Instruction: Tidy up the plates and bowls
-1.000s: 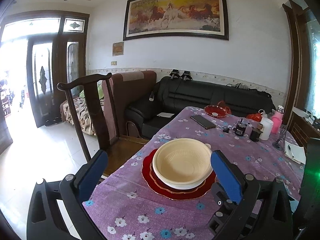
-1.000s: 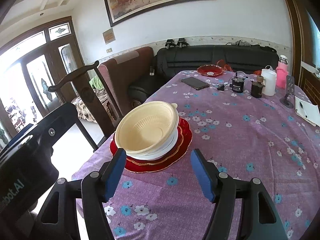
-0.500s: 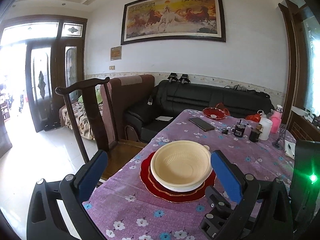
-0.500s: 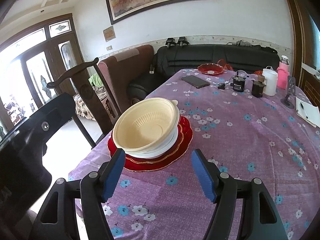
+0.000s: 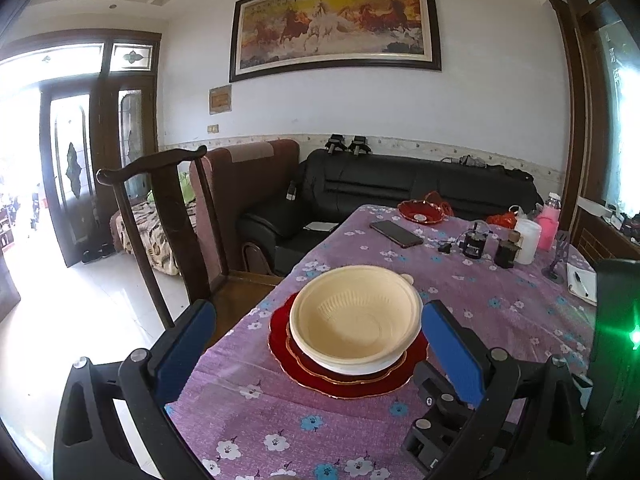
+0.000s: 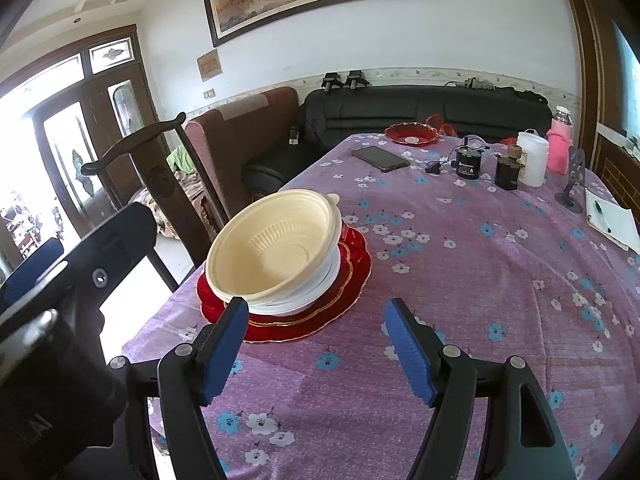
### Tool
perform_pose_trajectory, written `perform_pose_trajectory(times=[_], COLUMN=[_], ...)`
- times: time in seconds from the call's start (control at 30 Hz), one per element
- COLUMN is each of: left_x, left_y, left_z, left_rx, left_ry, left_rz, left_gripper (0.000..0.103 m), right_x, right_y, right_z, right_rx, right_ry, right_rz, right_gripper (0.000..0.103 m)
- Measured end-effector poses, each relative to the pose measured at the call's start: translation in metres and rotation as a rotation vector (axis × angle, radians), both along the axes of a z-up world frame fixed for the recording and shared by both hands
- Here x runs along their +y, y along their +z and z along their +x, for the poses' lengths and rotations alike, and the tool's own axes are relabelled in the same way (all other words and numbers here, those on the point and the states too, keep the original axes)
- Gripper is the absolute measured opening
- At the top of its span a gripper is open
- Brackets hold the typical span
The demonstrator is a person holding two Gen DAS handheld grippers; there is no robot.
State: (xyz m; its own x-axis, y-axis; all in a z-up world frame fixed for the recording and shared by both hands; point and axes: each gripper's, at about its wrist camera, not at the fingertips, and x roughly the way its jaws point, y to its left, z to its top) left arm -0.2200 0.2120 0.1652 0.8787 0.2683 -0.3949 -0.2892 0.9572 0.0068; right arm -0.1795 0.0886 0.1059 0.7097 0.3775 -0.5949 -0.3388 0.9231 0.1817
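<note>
left hand-held gripper [image 5: 316, 344]: jaws spread wide, blue pads facing each other, nothing between them, held level and pointing forward | right hand-held gripper [image 6: 314, 344]: jaws spread wide, blue pads apart, nothing gripped, tilted slightly down | the left unit's black body shows at the left edge of the right wrist view

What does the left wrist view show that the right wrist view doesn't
Only the left wrist view shows the whole horse painting, a green indicator light at its right edge, and the open left tool framing the stack.

Only the right wrist view shows the open right tool, with its left fingertip in front of the red plates, and the left device's black body from the side.

Both show the cream bowl nested in a white bowl on the red plates, the phone and the far red dish.
</note>
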Motion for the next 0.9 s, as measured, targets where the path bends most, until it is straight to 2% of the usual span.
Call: perform_pose_trajectory(times=[0.13, 0.23, 0.3, 0.5, 0.67, 0.9], left_x=[0.002, 0.012, 0.019, 0.034, 0.051, 0.062], left_y=[-0.006, -0.010, -0.012, -0.011, -0.012, -0.017], left_z=[0.006, 0.011, 0.012, 0.012, 0.019, 0.029], left_rx=[0.004, 0.019, 0.011, -0.041, -0.031, -0.004], left_ry=[-0.017, -0.083, -0.091, -0.089, -0.101, -0.076], left_rz=[-0.007, -0.096, -0.143, -0.177, -0.245, -0.228], left_gripper=[0.103, 0.103, 0.103, 0.103, 0.103, 0.103], right_x=[0.001, 0.002, 0.003, 0.012, 0.023, 0.038], right_y=[-0.004, -0.006, -0.009, -0.019, -0.026, -0.028], right_z=[0.003, 0.005, 0.006, 0.008, 0.008, 0.010], right_rx=[0.003, 0.010, 0.014, 0.025, 0.032, 0.015], right_ry=[-0.005, -0.006, -0.008, 0.003, 0.029, 0.053], right_rz=[-0.008, -0.012, -0.018, -0.058, -0.090, -0.130], right_gripper=[0.077, 0.077, 0.077, 0.077, 0.077, 0.077])
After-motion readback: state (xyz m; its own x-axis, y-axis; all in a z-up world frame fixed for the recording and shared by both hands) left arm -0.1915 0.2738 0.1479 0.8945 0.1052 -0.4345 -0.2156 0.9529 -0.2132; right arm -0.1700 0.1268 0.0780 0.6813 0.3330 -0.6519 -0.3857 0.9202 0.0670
